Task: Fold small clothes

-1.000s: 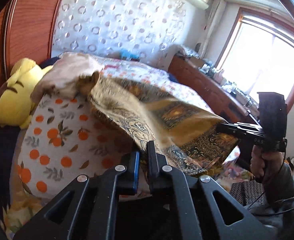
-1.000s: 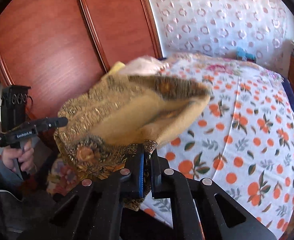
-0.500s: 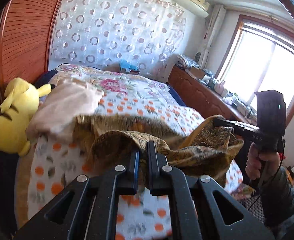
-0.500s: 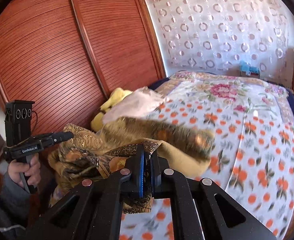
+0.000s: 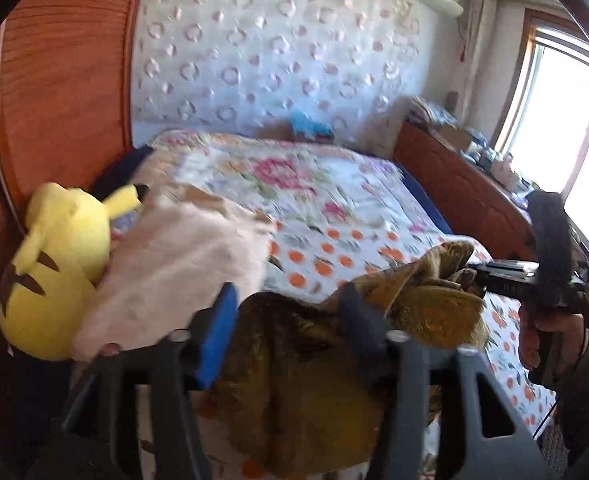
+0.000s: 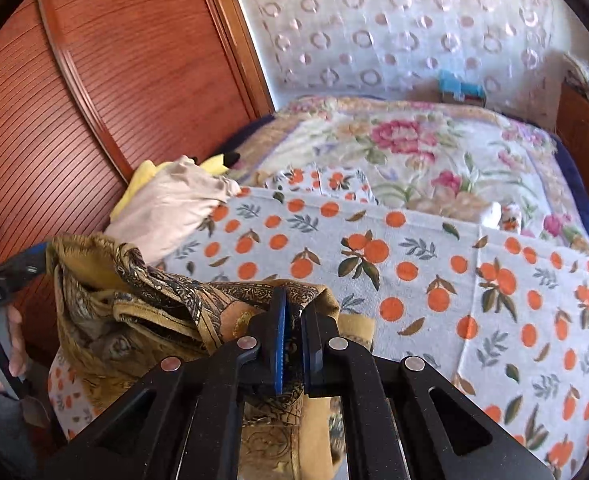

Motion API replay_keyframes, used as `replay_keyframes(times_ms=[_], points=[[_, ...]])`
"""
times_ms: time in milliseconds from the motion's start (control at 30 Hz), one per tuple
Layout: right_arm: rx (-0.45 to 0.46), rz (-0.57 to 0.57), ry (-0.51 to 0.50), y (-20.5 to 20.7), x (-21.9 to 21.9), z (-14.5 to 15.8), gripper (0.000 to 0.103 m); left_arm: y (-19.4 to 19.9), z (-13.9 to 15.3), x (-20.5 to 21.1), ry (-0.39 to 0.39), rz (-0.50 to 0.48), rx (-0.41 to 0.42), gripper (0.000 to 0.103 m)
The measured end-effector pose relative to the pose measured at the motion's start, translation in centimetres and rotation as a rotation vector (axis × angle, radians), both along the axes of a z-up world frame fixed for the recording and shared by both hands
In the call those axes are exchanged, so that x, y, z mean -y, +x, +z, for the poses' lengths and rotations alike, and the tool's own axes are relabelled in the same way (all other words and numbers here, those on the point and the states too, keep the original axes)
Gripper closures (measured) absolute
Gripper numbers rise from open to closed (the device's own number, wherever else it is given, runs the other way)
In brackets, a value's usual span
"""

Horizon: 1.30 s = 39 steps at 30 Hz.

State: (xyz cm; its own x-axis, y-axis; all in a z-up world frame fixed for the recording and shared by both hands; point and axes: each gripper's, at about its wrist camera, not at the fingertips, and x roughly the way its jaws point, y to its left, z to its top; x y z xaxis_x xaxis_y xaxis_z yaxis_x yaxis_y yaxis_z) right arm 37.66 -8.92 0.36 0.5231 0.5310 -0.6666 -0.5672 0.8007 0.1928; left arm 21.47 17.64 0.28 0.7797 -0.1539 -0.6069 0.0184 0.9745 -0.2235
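Note:
A mustard-brown patterned cloth hangs bunched at the near edge of the bed. My left gripper is open, its jaws wide apart, with the cloth draped between and below them. My right gripper is shut on a fold of the same cloth. In the left wrist view the right gripper holds the cloth's far end. In the right wrist view the left gripper shows at the left edge beside the cloth.
The bed has an orange-print sheet and a floral quilt. A pale pink garment lies on a yellow plush toy at the left. A wooden wardrobe stands left, a wooden cabinet right.
The left gripper has opened and let go of the cloth. The cloth has dropped from spread in the air to a bunch near the bed's edge. The right gripper stays shut on it.

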Motion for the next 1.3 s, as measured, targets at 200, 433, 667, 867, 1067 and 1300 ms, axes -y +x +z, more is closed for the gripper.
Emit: replay_keyframes(times_ms=[200, 433, 667, 867, 1067, 1300], points=[[-0.015, -0.053, 0.048, 3.9, -0.3, 0.7, 0.052, -1.2, -1.0, -1.3, -0.013, 0.025, -0.001, 0.033], [0.05, -0.039, 0.01, 1.9, 2.0, 1.3, 0.032, -1.7, -4.2, 1.1, -0.009, -0.048, -0.076, 0.033], [-0.019, 0.105, -0.04, -0.4, 0.0, -1.6, 0.034, -1.0, -6.2, 1.6, -0.016, -0.059, -0.122, 0.045], [-0.062, 0.149, -0.036, 1.5, -2.0, -3.2, 0.061, -0.9, -6.4, 1.1, -0.029, -0.073, -0.133, 0.076], [0.051, 0.091, -0.023, 0.4, 0.1, -1.5, 0.097, -2.8, -5.3, 0.8, -0.056, -0.033, -0.047, 0.094], [0.038, 0.001, -0.057, -1.0, 1.8, -2.2, 0.097, -3.6, -5.1, -0.3, -0.039, 0.029, -0.039, 0.097]])
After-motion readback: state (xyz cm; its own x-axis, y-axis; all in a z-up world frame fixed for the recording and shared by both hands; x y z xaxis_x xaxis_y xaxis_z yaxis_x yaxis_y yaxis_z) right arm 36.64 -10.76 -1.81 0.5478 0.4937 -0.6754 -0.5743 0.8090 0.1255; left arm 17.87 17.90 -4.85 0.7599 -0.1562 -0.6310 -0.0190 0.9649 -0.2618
